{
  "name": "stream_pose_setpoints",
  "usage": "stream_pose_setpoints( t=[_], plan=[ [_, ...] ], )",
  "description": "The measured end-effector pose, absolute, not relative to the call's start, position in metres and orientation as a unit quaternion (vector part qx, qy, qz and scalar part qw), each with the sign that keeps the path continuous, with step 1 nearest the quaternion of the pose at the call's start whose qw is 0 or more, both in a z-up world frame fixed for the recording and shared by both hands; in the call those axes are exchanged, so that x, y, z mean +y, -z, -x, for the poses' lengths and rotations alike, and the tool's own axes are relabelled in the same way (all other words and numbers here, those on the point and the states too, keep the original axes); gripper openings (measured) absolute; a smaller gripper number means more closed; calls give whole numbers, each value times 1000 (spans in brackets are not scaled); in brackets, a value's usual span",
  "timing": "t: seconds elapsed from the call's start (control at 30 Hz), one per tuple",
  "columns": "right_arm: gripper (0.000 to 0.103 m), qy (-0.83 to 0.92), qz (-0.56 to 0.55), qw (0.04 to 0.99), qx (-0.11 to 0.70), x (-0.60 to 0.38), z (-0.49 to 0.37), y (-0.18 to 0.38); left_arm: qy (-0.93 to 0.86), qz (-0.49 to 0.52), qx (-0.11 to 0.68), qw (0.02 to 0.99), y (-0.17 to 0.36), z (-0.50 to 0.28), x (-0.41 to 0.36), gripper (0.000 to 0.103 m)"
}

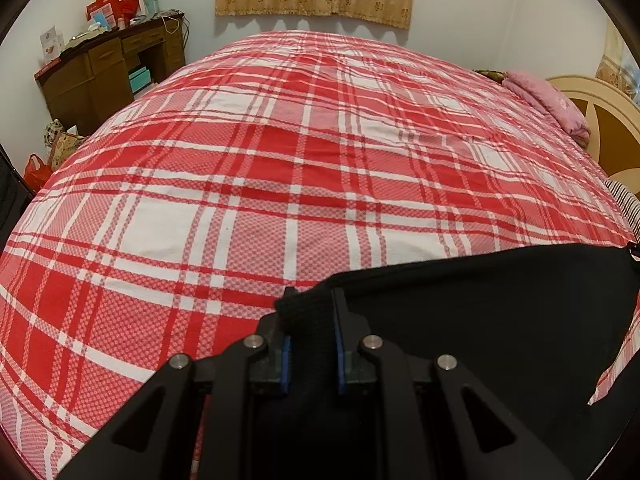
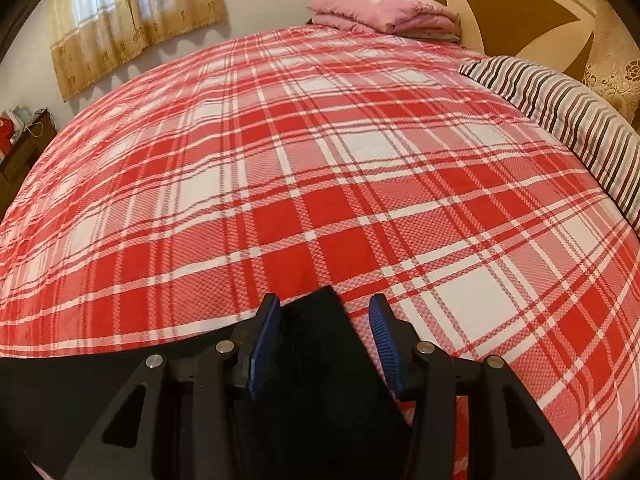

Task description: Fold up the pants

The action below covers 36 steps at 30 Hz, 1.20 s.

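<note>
One corner risks slipping: left gripper (image 1: pixel 310 328) clamps the black pants (image 1: pixel 500 312); right gripper (image 2: pixel 326 336) jaws gape around its corner, unsecured.

We are pinching black cloth with our left gripper (image 1: pixel 310 320); our right gripper (image 2: pixel 324 320) is gaping around it.

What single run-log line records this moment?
task: fold pants | left gripper: shut on black pants | right gripper: open around pants corner | surface: plaid bedspread
</note>
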State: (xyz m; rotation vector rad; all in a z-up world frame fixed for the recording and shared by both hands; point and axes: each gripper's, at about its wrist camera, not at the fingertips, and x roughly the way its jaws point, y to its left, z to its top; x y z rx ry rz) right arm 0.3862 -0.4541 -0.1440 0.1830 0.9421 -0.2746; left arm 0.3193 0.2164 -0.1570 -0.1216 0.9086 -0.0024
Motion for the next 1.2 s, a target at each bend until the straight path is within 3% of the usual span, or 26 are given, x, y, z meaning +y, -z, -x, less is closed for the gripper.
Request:
stream_pose_setpoints(
  t=[0.3,0.33,0.37,0.4,0.47,0.53,1.2],
  plan=[
    [48,95,-101,876,463,-457,-389,156,-5,44,443,895,157,-322,212,17],
    [43,94,-97,876,463,-456,-388,155,-6,41,445,895,157,-322,212,17],
    [26,93,-95,876,464,-456,-388,155,-7,39,446,894,157,-323,211,17],
    [17,93,-94,876,463,-455,-386,153,-7,35,449,893,157,-324,211,17],
    [8,87,-105,877,461,-457,-381,150,-2,41,452,891,156,-326,212,17],
    [6,83,-110,879,456,-457,-375,145,2,47,452,891,155,-325,214,17],
    [5,53,-90,938,329,-431,-267,43,66,95,353,928,98,-287,227,15]
  ],
)
